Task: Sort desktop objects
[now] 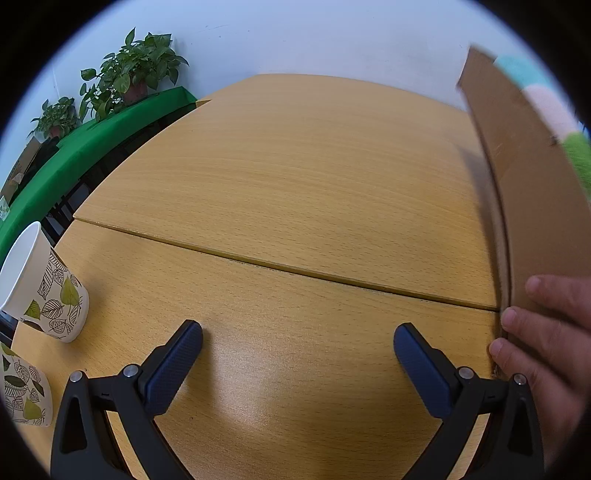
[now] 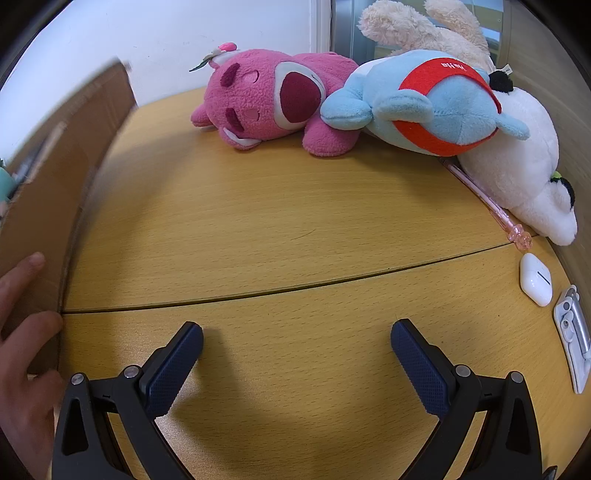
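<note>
— Left wrist view first: how far along is the sorting, would you say?

— Barely begun, I'd judge. The cardboard box [image 1: 517,184] stands on the wooden table [image 1: 280,177] with a bare hand [image 1: 543,332] on its near corner, and it looks blurred. Something soft in pastel blue, pink and green shows over its rim, so perhaps a toy or two is inside — I can't tell more.

— And the grippers?

— Both idle. The left gripper [image 1: 297,339] has its fingers spread wide over bare table left of the box, pinching nothing. The right gripper [image 2: 297,338] is spread too, empty, on the box's other side.

— What is left to sort?

— Nearly everything. Right of the box, far across the table, a pink plush [image 2: 269,99] lies on its side touching a blue plush with a red band [image 2: 432,107], which leans on a white plush [image 2: 517,170]; a cream plush [image 2: 410,27] sits behind them. A pink pen [image 2: 487,201] lies partly under the white one, with a white earbud case [image 2: 535,278] and a small white clip-like item [image 2: 572,332] just beside it. Well to the box's left stand two leaf-print paper cups [image 1: 48,291].

— How will they handle?

— The plush should be soft and squashy, easy to pinch; the pen looks thin and fiddly.
</note>
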A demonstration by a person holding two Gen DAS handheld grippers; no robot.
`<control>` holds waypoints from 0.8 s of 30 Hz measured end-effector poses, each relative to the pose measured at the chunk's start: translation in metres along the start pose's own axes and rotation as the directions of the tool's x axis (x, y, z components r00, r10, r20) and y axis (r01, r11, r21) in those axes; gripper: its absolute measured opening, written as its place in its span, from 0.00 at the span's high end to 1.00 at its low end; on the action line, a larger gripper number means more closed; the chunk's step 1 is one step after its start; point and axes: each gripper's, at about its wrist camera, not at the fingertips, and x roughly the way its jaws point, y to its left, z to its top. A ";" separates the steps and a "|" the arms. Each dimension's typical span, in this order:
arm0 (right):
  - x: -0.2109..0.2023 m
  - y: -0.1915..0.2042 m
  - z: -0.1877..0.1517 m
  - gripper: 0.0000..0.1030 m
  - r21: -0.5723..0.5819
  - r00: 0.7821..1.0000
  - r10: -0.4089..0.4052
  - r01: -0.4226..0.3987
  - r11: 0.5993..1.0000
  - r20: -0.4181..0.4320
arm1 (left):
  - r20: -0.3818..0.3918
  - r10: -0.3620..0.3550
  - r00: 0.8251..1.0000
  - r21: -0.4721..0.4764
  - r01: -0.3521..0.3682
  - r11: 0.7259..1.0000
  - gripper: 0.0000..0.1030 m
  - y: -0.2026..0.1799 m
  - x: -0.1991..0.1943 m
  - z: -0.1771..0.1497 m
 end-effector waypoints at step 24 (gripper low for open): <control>0.001 0.008 -0.010 0.00 -0.004 1.000 -0.001 0.001 1.000 0.000 | 0.000 0.000 1.000 0.001 0.000 1.000 0.00 0.000 0.000 0.000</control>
